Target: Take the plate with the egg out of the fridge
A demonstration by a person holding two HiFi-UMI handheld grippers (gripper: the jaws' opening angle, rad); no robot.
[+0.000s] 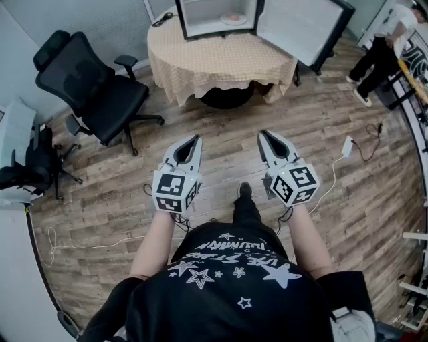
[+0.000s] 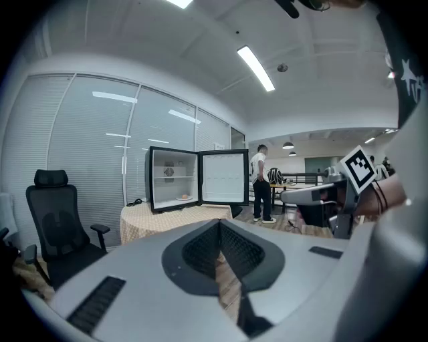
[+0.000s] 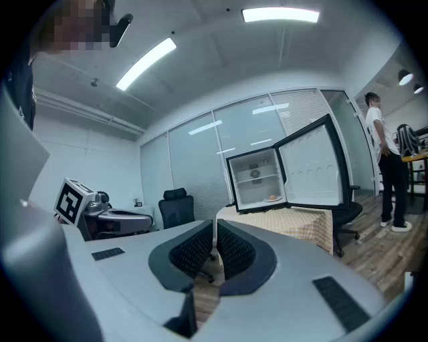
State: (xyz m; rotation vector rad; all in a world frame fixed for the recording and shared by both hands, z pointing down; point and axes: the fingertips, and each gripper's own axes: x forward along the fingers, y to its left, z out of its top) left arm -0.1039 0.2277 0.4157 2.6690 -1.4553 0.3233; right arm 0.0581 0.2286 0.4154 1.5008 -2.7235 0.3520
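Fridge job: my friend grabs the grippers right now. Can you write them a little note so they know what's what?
Left gripper: shut, empty, held over the floor.
Right gripper: shut, empty, beside it.
Fridge: on the table ahead, out of reach, door open.
Plate with the egg: inside, on the fridge's bottom.
Done: the door is open.
Left: step up to the table, open a gripper, grip the plate and bring it out level.
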